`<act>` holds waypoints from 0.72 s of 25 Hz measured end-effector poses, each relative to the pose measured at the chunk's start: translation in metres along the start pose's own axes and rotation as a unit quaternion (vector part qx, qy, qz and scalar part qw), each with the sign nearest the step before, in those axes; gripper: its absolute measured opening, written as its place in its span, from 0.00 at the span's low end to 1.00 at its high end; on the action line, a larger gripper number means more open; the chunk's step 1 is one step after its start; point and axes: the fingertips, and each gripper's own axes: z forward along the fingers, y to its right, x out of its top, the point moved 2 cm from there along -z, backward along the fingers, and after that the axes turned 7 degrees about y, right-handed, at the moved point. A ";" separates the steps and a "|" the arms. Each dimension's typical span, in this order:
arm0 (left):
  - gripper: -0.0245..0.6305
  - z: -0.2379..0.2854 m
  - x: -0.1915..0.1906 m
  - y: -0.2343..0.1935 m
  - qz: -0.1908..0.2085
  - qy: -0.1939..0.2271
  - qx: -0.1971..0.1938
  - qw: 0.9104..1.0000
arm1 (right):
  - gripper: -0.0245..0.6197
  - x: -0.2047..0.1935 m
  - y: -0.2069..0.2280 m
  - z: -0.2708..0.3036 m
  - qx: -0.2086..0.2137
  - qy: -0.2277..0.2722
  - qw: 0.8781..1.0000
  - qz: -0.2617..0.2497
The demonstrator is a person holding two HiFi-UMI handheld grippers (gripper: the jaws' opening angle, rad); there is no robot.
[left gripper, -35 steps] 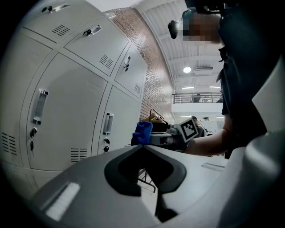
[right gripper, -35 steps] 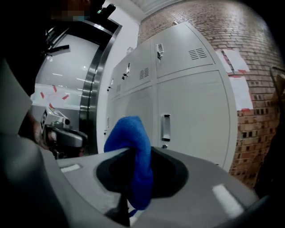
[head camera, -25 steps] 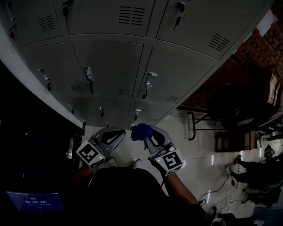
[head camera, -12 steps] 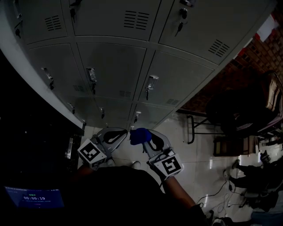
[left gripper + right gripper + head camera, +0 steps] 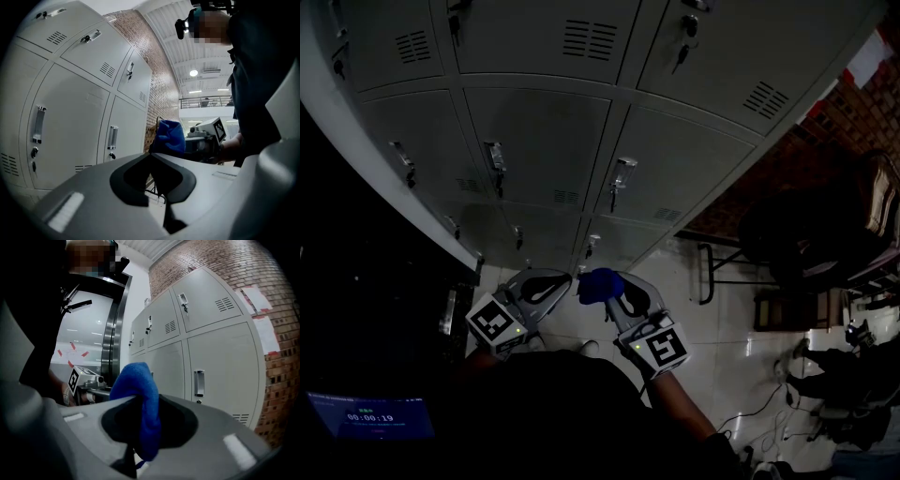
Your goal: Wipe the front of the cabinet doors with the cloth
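Right gripper (image 5: 607, 289) fingers clamp a bunched, fuzzy blue cloth (image 5: 142, 399). Left gripper (image 5: 547, 283) fingers are together, empty, near the grey doors (image 5: 544, 141).

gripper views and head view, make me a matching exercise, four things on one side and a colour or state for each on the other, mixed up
Things:
1. cloth
2. left gripper
3. right gripper
4. cabinet doors

Colour or state:
A. grey, closed
B. fingers together, nothing held
C. blue, bunched up
D. fingers clamped on something

Pairs: 1-C, 2-B, 3-D, 4-A
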 end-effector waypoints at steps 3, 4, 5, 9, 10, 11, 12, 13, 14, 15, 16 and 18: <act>0.04 0.000 0.000 0.001 0.001 0.000 0.001 1.000 | 0.14 0.000 0.000 0.000 0.000 -0.002 1.000 0.002; 0.04 0.000 0.000 0.001 0.001 0.000 0.002 1.000 | 0.14 0.000 -0.001 0.000 0.000 -0.003 1.000 0.003; 0.04 0.000 0.000 0.001 0.000 0.000 0.002 1.000 | 0.14 -0.001 -0.001 0.000 0.000 -0.003 1.000 0.004; 0.04 0.001 0.001 0.003 0.000 -0.004 0.001 1.000 | 0.14 -0.004 0.000 -0.001 -0.001 -0.005 1.000 0.007; 0.04 0.001 0.001 0.003 0.000 -0.005 0.001 1.000 | 0.14 -0.004 -0.001 0.000 0.000 -0.006 1.000 0.009; 0.04 0.001 0.001 0.004 0.000 -0.006 0.001 1.000 | 0.14 -0.005 -0.001 0.000 0.000 -0.007 1.000 0.010; 0.04 0.000 0.000 0.004 0.000 -0.006 0.000 1.000 | 0.14 -0.006 -0.002 0.000 0.001 -0.007 1.000 0.011; 0.04 0.000 -0.001 0.005 -0.001 -0.005 0.000 1.000 | 0.14 -0.007 -0.003 0.000 0.001 -0.008 1.000 0.012; 0.04 0.000 -0.002 0.005 -0.001 -0.004 -0.002 1.000 | 0.14 -0.008 -0.003 0.000 0.001 -0.008 1.000 0.013; 0.04 0.001 -0.001 0.006 -0.002 -0.004 -0.003 1.000 | 0.14 -0.008 -0.003 0.000 0.001 -0.008 1.000 0.013; 0.04 0.001 -0.001 0.007 -0.002 -0.004 -0.005 1.000 | 0.14 -0.009 -0.004 0.000 0.001 -0.008 1.000 0.013; 0.04 0.001 -0.002 0.006 -0.002 -0.006 -0.004 1.000 | 0.14 -0.010 -0.003 0.001 0.001 -0.010 1.000 0.014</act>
